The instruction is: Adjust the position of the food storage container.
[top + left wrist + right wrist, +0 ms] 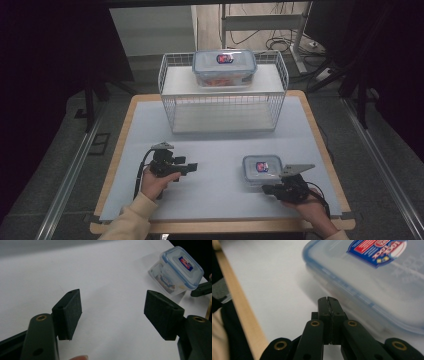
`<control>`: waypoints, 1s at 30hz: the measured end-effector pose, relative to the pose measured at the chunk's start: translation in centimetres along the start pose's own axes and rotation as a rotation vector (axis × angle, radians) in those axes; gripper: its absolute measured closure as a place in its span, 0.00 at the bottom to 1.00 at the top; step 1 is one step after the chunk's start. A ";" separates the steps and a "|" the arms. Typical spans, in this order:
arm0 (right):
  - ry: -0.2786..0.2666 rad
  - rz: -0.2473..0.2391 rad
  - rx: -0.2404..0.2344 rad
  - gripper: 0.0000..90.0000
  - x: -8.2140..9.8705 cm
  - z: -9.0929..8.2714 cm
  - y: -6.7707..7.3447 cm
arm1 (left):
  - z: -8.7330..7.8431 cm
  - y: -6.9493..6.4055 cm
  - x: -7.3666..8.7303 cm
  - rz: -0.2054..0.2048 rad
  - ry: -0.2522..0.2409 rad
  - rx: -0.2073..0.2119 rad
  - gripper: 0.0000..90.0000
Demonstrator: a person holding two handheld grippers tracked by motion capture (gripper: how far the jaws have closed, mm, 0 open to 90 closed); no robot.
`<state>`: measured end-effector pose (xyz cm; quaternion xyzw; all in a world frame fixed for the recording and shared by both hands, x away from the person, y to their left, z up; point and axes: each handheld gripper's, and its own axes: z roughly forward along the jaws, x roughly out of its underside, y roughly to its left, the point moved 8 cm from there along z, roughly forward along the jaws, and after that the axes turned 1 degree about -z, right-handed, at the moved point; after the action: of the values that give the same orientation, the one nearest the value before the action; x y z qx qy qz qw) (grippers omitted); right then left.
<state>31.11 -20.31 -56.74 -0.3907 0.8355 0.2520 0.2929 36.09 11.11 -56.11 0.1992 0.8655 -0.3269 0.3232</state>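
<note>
left gripper (191,167): jaws spread wide, holding nothing, over bare table (215,150) | right gripper (328,301): jaws pressed together, empty, just beside small lidded container (261,168), contact unclear | far: larger lidded container (224,67) atop wire basket shelf (223,92), contents indistinct

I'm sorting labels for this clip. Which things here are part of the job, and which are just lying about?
Likely in the job:
small lidded container by the shut right gripper
open left gripper
wire shelf rack
large lidded container on the rack's top shelf

Lying about:
cables on the floor behind the table
</note>
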 end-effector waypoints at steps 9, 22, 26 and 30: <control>-0.090 0.097 0.110 0.99 1.3 -5.0 -3.2 | -0.1 0.1 -0.1 -0.008 -0.006 0.000 0.34; -0.027 0.183 0.155 0.99 -0.2 -1.6 -5.2 | -0.3 0.3 0.0 -0.005 -0.006 -0.011 0.34; -0.030 0.180 0.150 0.99 -1.2 -0.5 -4.8 | -0.5 0.3 0.0 -0.010 -0.015 -0.012 0.34; -0.027 0.159 0.130 0.99 -2.6 1.2 -4.2 | -0.8 0.5 0.0 -0.012 -0.016 -0.015 0.34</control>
<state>36.22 -20.60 -56.65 -0.3000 0.8744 0.2250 0.3079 36.04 12.02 -55.87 0.1889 0.8664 -0.3240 0.3296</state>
